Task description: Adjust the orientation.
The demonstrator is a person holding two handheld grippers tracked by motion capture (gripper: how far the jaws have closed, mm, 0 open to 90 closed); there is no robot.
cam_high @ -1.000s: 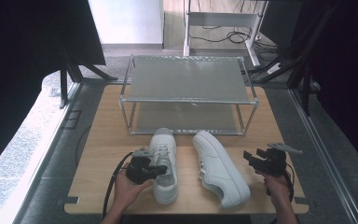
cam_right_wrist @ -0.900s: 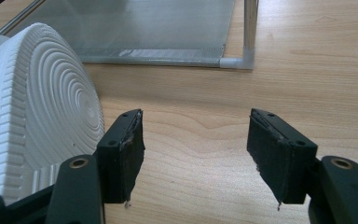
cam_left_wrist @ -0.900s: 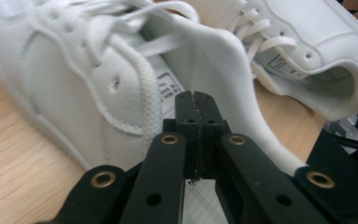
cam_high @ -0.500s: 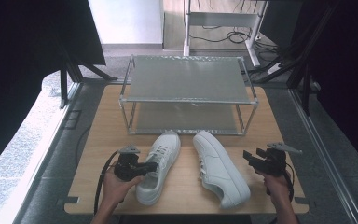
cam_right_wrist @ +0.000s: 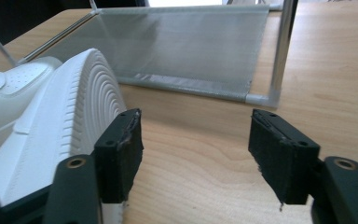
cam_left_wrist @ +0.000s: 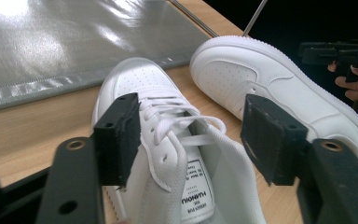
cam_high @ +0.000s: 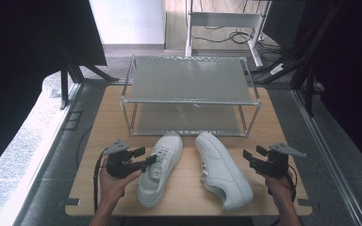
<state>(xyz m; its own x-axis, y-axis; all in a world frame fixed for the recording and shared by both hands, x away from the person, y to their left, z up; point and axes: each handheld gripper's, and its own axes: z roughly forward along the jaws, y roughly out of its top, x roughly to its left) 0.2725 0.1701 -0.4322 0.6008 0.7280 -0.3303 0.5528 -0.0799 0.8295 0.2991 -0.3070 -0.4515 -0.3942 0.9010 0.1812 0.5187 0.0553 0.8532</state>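
Observation:
Two white sneakers lie on the wooden table in front of the rack. The left sneaker (cam_high: 162, 165) (cam_left_wrist: 135, 81) points its toe up and to the right. My left gripper (cam_high: 147, 157) (cam_left_wrist: 193, 137) hovers at its lace area; its jaws have just been opening and now stand open, with the laces and tongue between them untouched. The right sneaker (cam_high: 221, 172) (cam_left_wrist: 261, 79) (cam_right_wrist: 65, 126) leans over and shows its ribbed sole in the right gripper view. My right gripper (cam_high: 250, 157) (cam_right_wrist: 200, 154) stands open just right of that sneaker, with only bare wood between its pads.
A two-tier metal rack (cam_high: 188, 80) (cam_right_wrist: 191, 46) with mesh shelves stands behind the sneakers; its lower shelf sits just past their toes. The wooden table (cam_high: 103, 127) is ringed by dark floor and black frame legs. My right gripper (cam_left_wrist: 340, 51) shows at the far right of the left gripper view.
The left gripper swung the left sneaker's heel to the left, then let go and opened its jaws. The right gripper and right sneaker stayed put.

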